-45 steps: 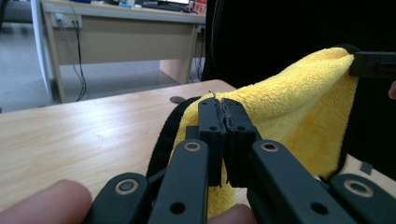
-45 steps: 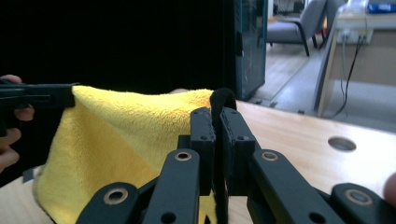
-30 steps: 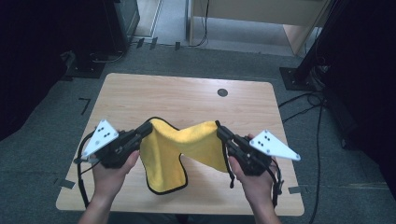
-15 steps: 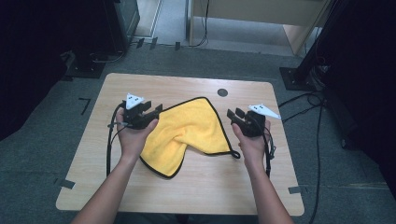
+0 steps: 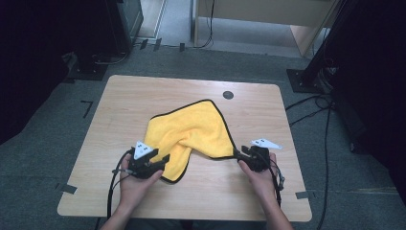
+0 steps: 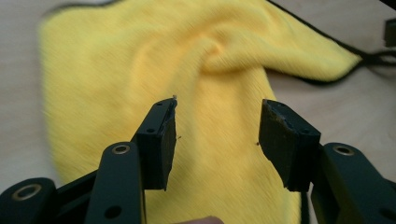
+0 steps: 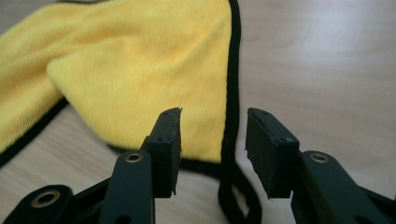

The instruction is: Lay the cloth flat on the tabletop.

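A yellow cloth (image 5: 191,132) with black trim lies rumpled and partly folded on the wooden table (image 5: 139,96). My left gripper (image 5: 164,159) sits at its near left corner. In the left gripper view this gripper (image 6: 218,105) is open over the yellow cloth (image 6: 140,70); its jaws have just been opening and the pads are clear of the fabric. My right gripper (image 5: 239,154) is at the cloth's near right corner. It (image 7: 213,114) is open too, jaws just opened, with the black hem (image 7: 232,93) running under the gap and a small loop (image 7: 238,196) at the corner.
A round black grommet (image 5: 228,95) sits in the tabletop at the far right. Black stand bases (image 5: 306,79) and cables (image 5: 330,124) lie on the floor beside the table. Bare wood surrounds the cloth on every side.
A second ago both grippers held the cloth up, stretched between them. They came down and back toward the near edge, opened and let go; the cloth now rests on the table.
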Demonstrator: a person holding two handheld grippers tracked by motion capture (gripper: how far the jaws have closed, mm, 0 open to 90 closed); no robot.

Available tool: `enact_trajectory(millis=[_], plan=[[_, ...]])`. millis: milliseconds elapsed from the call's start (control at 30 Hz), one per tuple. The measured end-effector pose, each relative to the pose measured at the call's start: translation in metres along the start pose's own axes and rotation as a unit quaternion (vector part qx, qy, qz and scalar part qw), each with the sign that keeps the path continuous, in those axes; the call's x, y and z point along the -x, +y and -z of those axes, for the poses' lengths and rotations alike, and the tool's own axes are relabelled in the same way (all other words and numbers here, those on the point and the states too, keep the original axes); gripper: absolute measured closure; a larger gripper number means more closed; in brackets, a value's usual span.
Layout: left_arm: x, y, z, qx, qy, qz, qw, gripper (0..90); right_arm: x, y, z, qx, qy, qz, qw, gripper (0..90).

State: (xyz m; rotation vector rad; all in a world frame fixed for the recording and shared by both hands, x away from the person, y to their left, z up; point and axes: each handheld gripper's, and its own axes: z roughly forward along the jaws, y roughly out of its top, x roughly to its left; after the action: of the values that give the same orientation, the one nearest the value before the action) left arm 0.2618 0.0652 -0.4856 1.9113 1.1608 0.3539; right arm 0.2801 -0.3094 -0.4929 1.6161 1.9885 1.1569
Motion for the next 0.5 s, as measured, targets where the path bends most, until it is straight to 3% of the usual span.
enact_trajectory(millis=[100, 133, 200, 300, 433, 500], plan=[[0.010, -0.016, -0.008, -0.026, -0.038, -0.022, 0.9987, 46.0, 0.001, -0.012, -0.003, -0.010, -0.004, -0.011, 0.9999, 56.1], [0.015, -0.018, -0.011, -0.037, -0.043, -0.040, 0.9976, 45.5, 0.002, -0.014, -0.004, -0.012, -0.005, -0.016, 0.9998, 56.2], [0.025, -0.021, -0.014, -0.045, -0.036, -0.071, 0.9959, 44.6, 0.002, -0.016, -0.007, -0.014, -0.011, -0.018, 0.9997, 57.6], [0.033, -0.025, -0.023, -0.059, -0.002, -0.100, 0.9933, 50.3, 0.002, -0.017, -0.012, -0.018, -0.017, -0.015, 0.9996, 63.1], [0.028, -0.025, -0.022, -0.059, 0.003, -0.106, 0.9926, 64.6, 0.001, -0.018, -0.014, -0.018, -0.039, -0.002, 0.9991, 75.4], [0.021, -0.024, -0.020, -0.062, -0.005, -0.104, 0.9926, 78.4, 0.002, -0.018, -0.014, -0.019, -0.041, 0.005, 0.9990, 85.2]])
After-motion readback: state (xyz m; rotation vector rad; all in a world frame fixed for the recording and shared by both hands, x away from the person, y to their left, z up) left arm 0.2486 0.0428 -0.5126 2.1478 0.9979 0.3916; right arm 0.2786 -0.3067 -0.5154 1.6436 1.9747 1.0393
